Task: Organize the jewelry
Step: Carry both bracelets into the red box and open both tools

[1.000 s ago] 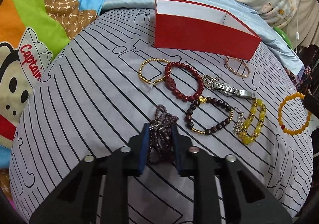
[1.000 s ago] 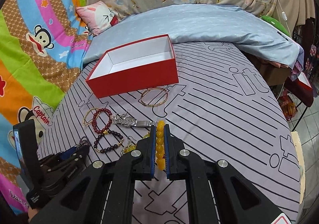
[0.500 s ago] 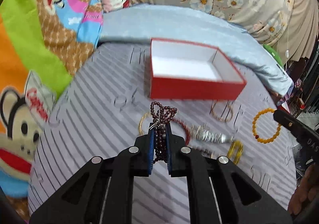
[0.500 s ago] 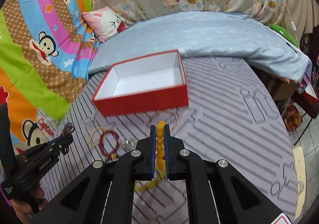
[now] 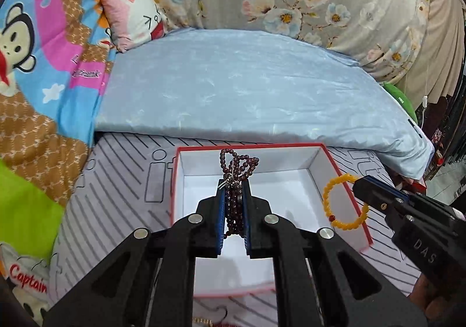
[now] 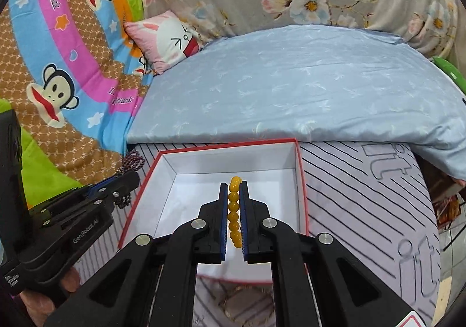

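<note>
Jewelry hangs in both tools above the red box (image 5: 343, 181). The left tool (image 5: 233, 199) is clamped narrow on the dark garnet bead strand (image 5: 234, 172), whose loops stick out ahead of its tips with the white box floor directly below. The right tool (image 6: 233, 190) pinches the yellow bead bracelet (image 6: 234, 210) edge-on, also over the box interior, near its own right-hand wall. Seen from the left tool, the yellow loop dangles over that wall's rim. Neither tool looks clearly nearer, and a release from each would likely land inside. The box sits on a striped bed cover (image 6: 364, 210).
</note>
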